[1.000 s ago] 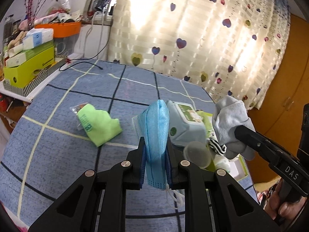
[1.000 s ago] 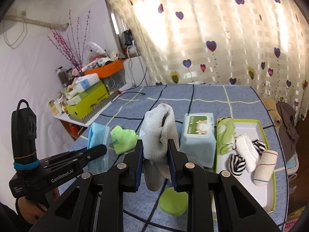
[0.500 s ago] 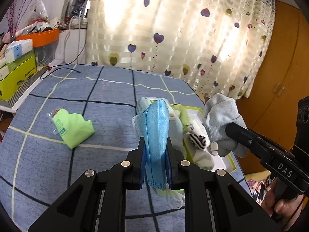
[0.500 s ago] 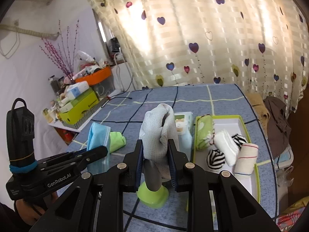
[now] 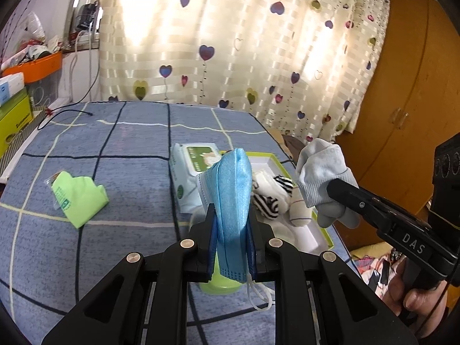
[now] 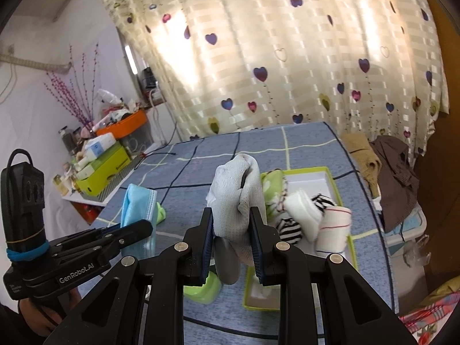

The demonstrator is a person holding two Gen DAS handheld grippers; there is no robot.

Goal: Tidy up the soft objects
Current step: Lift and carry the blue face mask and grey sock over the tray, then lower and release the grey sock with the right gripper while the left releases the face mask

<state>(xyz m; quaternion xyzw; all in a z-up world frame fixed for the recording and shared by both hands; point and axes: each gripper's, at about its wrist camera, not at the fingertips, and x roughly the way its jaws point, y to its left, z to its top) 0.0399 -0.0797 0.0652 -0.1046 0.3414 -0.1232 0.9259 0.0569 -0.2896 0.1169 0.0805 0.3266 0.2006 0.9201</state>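
Note:
My left gripper [image 5: 231,230] is shut on a folded blue face mask [image 5: 233,201], held up above the blue checked tabletop; the mask also shows in the right wrist view [image 6: 138,210]. My right gripper [image 6: 231,230] is shut on a grey sock [image 6: 238,201], which also shows in the left wrist view [image 5: 322,178], held above the near end of a green-rimmed white tray [image 6: 310,176]. The tray holds rolled socks: a striped one [image 6: 289,228], a white one [image 6: 302,210], a cream one with red lines [image 6: 333,228], and a green cloth [image 6: 271,187].
A pack of wet wipes [image 5: 195,166] lies left of the tray. A green packet [image 5: 77,198] lies on the cloth to the left. A green lid [image 6: 204,287] sits below both grippers. Boxes and an orange bin [image 6: 120,120] crowd a side shelf. Clothes [image 6: 394,178] hang off the table's right.
Both grippers have swung right, toward the tray, each keeping its grip. The tray and rolled socks now sit closer under the right gripper.

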